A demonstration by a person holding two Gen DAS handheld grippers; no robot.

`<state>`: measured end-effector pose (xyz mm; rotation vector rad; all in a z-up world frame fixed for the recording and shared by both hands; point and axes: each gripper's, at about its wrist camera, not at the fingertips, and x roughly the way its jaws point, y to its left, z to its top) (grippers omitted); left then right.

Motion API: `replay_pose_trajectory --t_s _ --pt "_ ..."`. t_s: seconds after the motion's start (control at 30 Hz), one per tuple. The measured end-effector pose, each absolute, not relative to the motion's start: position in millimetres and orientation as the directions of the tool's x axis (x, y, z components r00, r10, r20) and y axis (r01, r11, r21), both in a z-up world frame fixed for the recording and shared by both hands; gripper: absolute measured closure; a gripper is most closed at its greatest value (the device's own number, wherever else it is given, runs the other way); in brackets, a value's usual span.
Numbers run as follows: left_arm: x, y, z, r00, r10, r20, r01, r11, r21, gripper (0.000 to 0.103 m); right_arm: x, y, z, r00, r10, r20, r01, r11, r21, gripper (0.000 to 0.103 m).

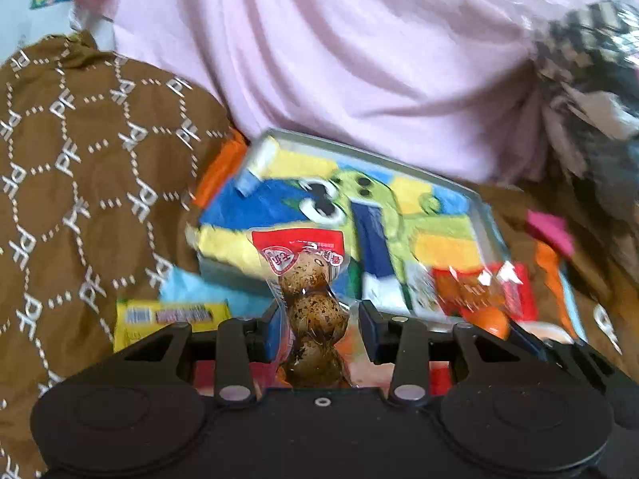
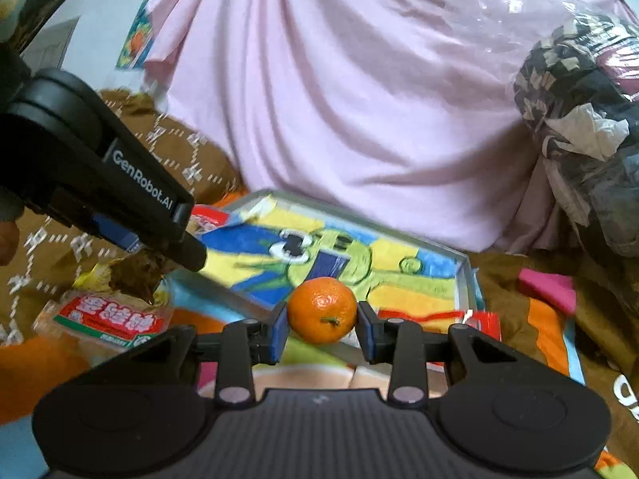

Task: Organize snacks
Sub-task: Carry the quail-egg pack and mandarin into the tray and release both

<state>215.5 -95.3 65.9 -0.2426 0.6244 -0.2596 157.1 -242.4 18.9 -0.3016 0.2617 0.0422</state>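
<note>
Far left in my left view there's one flat yellow snack bar wrapper [image 1: 169,319] lying on the brown patterned blanket [image 1: 80,167]. My left tongs [image 1: 315,329] have one clear packet of three brown speckled eggs with a red label [image 1: 309,287] standing upright between the fingers; they sit spread wider than it, so I can't tell if they're really pinching. Behind it is the one shallow grey tray lined with a bright cartoon cloth [image 1: 485,207], mostly bare in the middle. One red and orange crinkly packet [image 1: 479,289] lies at its near right edge. My right tongs [image 2: 321,329] are pinching one small orange mandarin [image 2: 322,310] just over the tray's near rim. One pink block [image 2: 547,285] sits further right, well apart.
</note>
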Motion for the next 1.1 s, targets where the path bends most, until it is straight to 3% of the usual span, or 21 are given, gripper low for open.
replay_pose_trajectory --t_s 0.47,1.1 --pt "309 -117 67 0.834 -0.139 -0.535 -0.020 0.960 -0.280 0.062 213 -286 2 0.976 -0.001 -0.218 -0.016 0.997 -0.075 0.063" --pt "360 -162 33 0.784 -0.138 -0.606 -0.006 0.973 -0.229 0.061 245 -289 -26 0.950 0.014 -0.313 -0.011 1.000 0.012 0.063"
